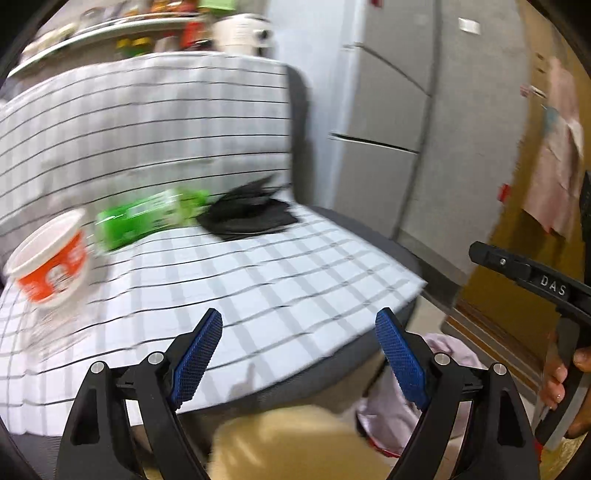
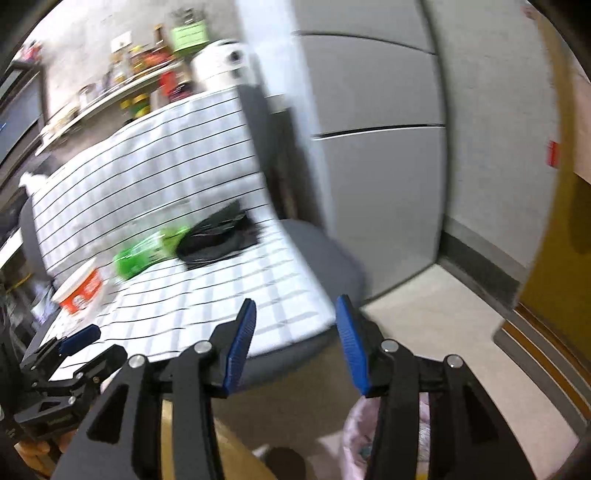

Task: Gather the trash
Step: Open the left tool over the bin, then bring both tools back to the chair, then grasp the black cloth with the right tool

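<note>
An orange-and-white paper cup lies tilted on the checked sofa cover. Right of it are a green plastic bottle on its side and a crumpled black bag. My left gripper hangs open before the seat's front edge, nothing between its blue pads. My right gripper is open too, narrower and empty, off the seat's right corner. A bin lined with a pale pink bag stands on the floor below both grippers. The picture is motion-blurred.
A grey fridge stands right of the sofa, with a yellow door beyond it. A shelf of bottles and jars and a white appliance are behind the backrest. A tan shape fills the bottom.
</note>
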Available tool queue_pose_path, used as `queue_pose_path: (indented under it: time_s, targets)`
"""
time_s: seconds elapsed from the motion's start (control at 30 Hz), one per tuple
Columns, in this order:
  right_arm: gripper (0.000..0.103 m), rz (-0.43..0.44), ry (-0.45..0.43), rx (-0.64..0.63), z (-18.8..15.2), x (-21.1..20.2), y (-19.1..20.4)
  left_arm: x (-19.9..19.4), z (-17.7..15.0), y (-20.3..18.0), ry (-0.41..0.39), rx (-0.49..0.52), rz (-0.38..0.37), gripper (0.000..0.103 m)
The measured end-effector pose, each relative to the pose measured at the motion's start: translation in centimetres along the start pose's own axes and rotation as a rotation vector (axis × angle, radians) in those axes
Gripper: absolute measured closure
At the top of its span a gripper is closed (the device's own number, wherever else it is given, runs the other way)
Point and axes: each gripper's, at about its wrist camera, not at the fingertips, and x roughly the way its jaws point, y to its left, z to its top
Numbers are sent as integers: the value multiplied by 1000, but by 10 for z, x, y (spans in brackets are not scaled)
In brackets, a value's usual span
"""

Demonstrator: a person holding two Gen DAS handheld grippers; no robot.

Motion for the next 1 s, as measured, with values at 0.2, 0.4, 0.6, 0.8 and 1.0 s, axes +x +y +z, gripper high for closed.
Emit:
queue_pose_path:
  time_s: [0.2, 0.4, 0.6, 0.8, 1.0]
  targets:
    - [57, 90, 66, -105, 17, 51, 58, -14, 9, 67, -25, -90, 137, 18]
    - [57, 147, 115, -212, 38, 114, 117, -18, 23, 129, -56, -137, 283, 18]
    - [57, 181, 164, -245, 60, 184, 156, -10, 32, 161, -71, -155, 339, 18]
    - [57, 178, 235, -268, 70, 241, 183, 3, 37, 186, -67, -176, 368, 18]
    - [57, 106, 305, -295, 71, 284, 198, 6, 29, 194, -35, -207, 321, 18]
